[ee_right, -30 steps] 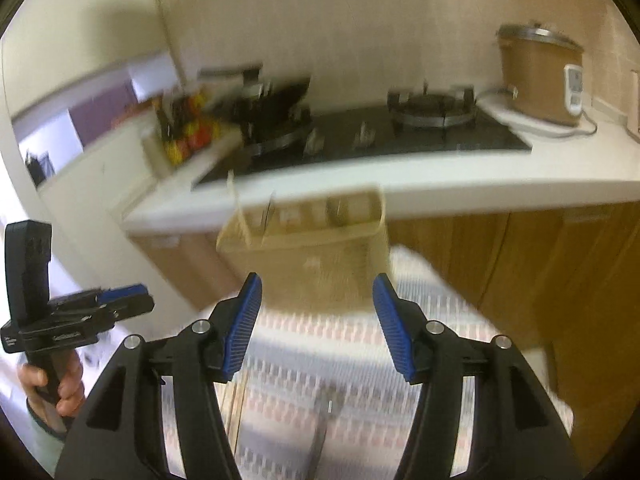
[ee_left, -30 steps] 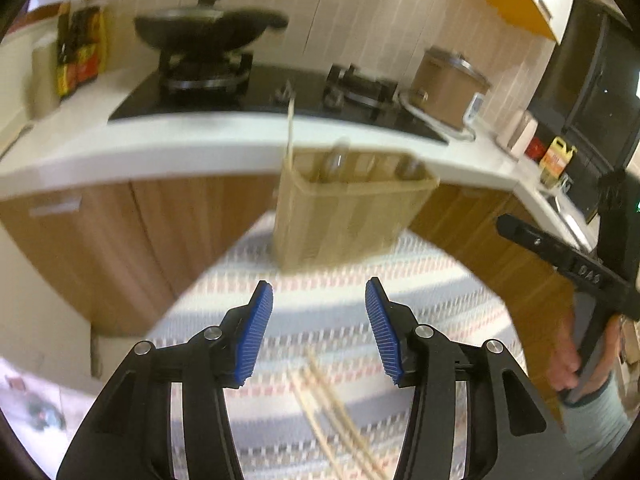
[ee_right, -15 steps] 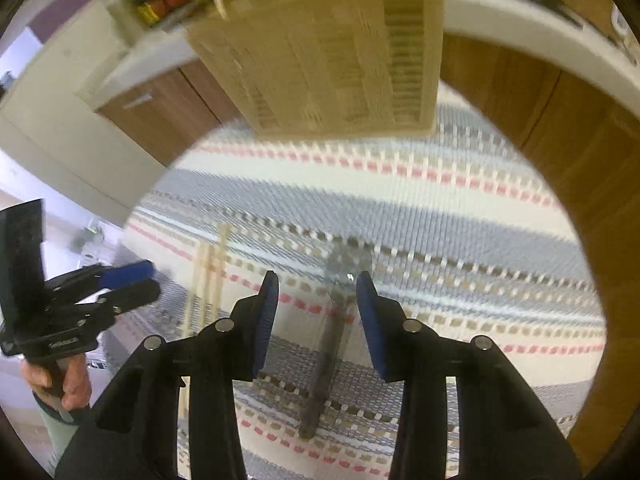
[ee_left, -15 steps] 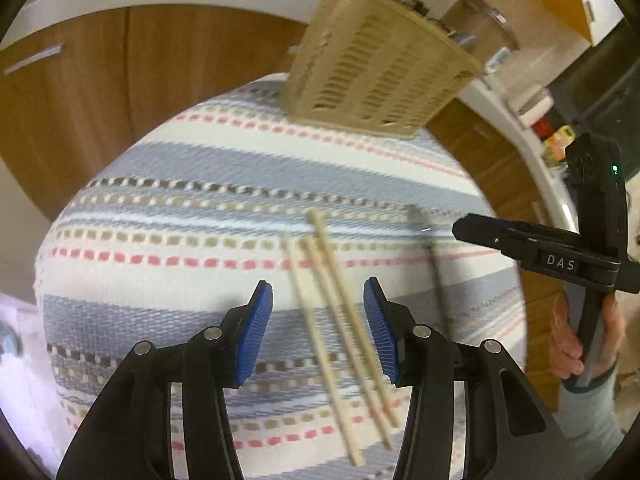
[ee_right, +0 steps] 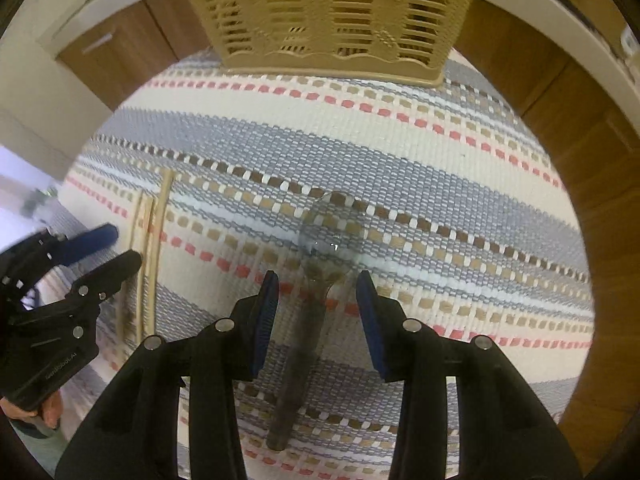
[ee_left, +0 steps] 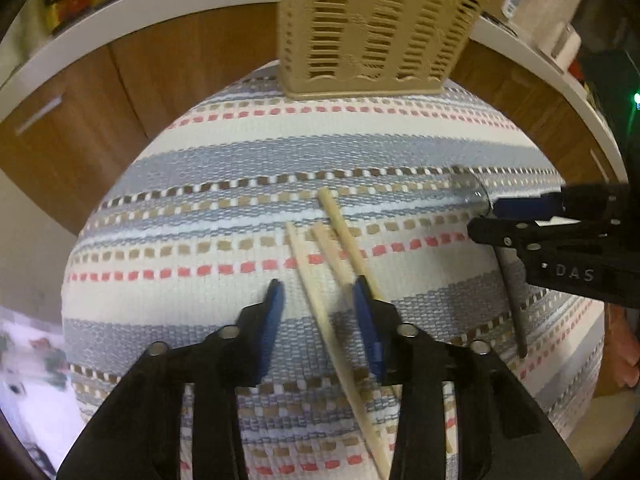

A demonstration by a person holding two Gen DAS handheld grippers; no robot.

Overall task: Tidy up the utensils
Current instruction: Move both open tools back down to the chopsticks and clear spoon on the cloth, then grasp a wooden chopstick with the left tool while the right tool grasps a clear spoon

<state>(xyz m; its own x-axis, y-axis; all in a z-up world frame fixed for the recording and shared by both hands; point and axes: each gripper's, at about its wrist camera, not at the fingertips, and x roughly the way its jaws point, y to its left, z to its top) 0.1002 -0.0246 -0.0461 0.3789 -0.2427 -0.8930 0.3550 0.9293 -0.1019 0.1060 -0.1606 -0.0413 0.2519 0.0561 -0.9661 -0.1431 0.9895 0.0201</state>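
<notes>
Three wooden chopsticks (ee_left: 320, 280) lie on a striped woven cloth (ee_left: 240, 168). My left gripper (ee_left: 319, 300) is open and low over them, with one chopstick between its blue pads. A metal spoon (ee_right: 308, 304) lies on the cloth to the right; its bowl points to the basket. My right gripper (ee_right: 314, 292) is open and straddles the spoon's neck. A tan slotted utensil basket (ee_right: 332, 12) stands at the cloth's far edge. The chopsticks also show in the right wrist view (ee_right: 154, 248), and the spoon in the left wrist view (ee_left: 508, 280).
Wooden cabinet fronts (ee_left: 140, 80) and a white countertop edge (ee_left: 120, 0) run behind the table. The cloth covers a round table whose edge drops off on all sides. The right gripper (ee_left: 560, 240) reaches in from the right in the left wrist view.
Both grippers have tilted down from the kitchen view and dropped close to the cloth. The left now straddles a chopstick, the right straddles the spoon. Both stay open.
</notes>
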